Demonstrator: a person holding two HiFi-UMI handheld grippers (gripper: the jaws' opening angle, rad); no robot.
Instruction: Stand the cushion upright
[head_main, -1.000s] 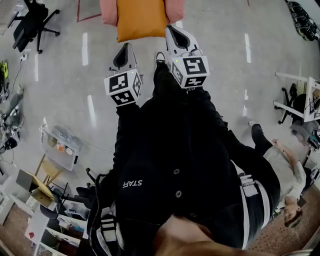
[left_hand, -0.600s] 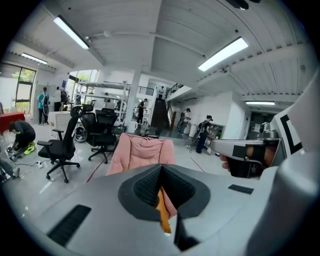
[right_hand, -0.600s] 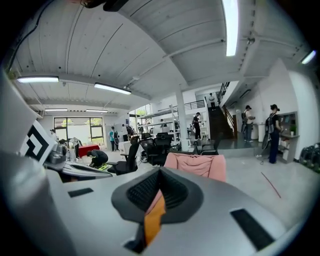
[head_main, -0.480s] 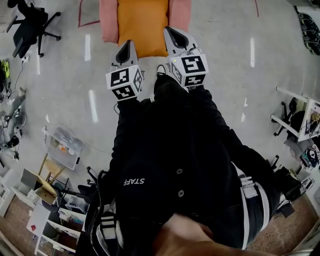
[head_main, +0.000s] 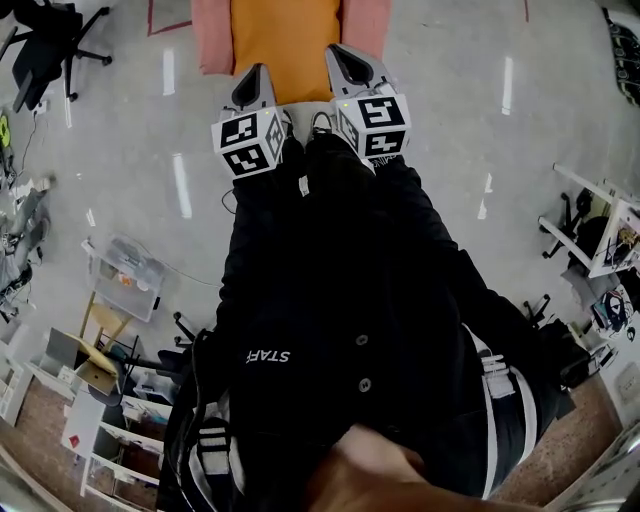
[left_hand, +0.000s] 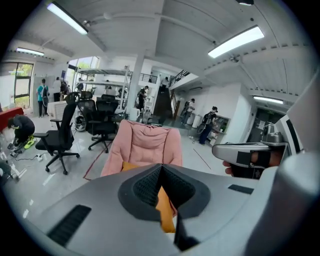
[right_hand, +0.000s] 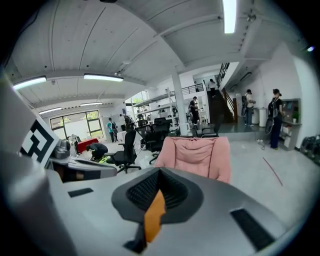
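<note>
An orange cushion (head_main: 285, 40) lies flat on the seat of a pink lounge chair (head_main: 210, 35) at the top of the head view. My left gripper (head_main: 256, 74) is shut and empty, its tip over the cushion's near left edge. Near the cushion's right front corner my right gripper (head_main: 338, 52) is also shut and empty. In the left gripper view the pink chair (left_hand: 145, 145) stands just ahead, and the cushion (left_hand: 166, 212) shows through the notch of the closed jaws. The right gripper view shows the same chair (right_hand: 197, 155) and a strip of cushion (right_hand: 154, 215).
Black office chairs (left_hand: 62, 137) stand to the left of the pink chair, with another (head_main: 45, 45) at the head view's top left. Red tape lines (head_main: 150, 20) mark the grey floor. Shelves and a clear box (head_main: 125, 285) sit at the left. People stand far back (right_hand: 275, 117).
Both grippers have travelled forward and lower toward the pink chair, side by side. The cushion now sits right at their tips. Both stay shut.
</note>
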